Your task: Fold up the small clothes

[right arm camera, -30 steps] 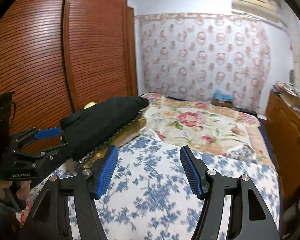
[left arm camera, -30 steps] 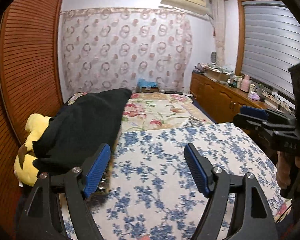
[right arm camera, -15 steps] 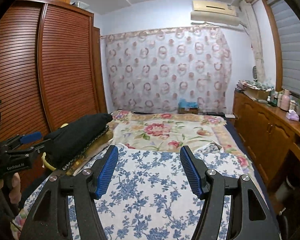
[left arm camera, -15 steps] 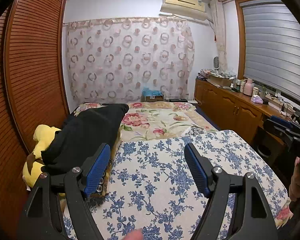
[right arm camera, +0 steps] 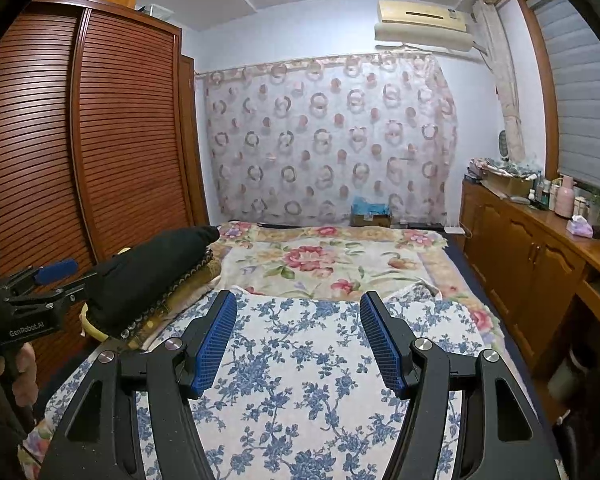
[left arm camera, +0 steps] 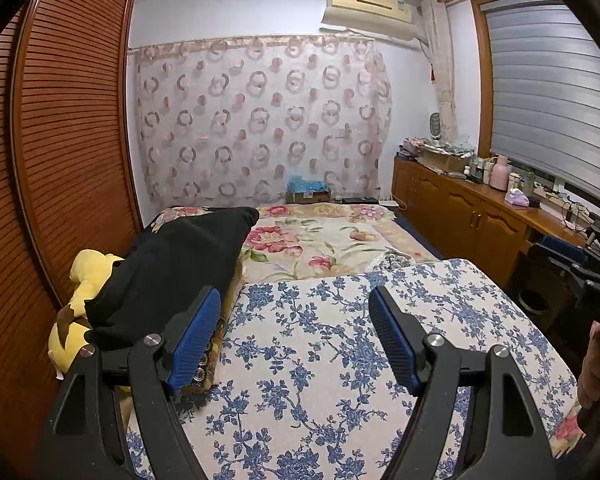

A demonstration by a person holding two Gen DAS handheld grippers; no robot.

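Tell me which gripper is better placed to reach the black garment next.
Probably left: the left gripper is open, with the black garment just beyond its left finger. The right gripper, also open, sits farther across the blue-flowered cover.

Blue-flower print on the white sheet [left arm camera: 340,360] under both claws, black cloth [left arm camera: 172,268] left of the left claw [left arm camera: 294,334] over a yellow plush [left arm camera: 86,280], pink floral blanket [right arm camera: 332,260] ahead, ring-pattern curtain [right arm camera: 328,136] beyond.

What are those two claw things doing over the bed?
A person holds a gripper in each hand, and both hang open above the blue-flowered cloth on the bed. The left gripper and right gripper grip nothing. A black garment lies at the bed's left edge over a yellow plush toy. No folding has started.
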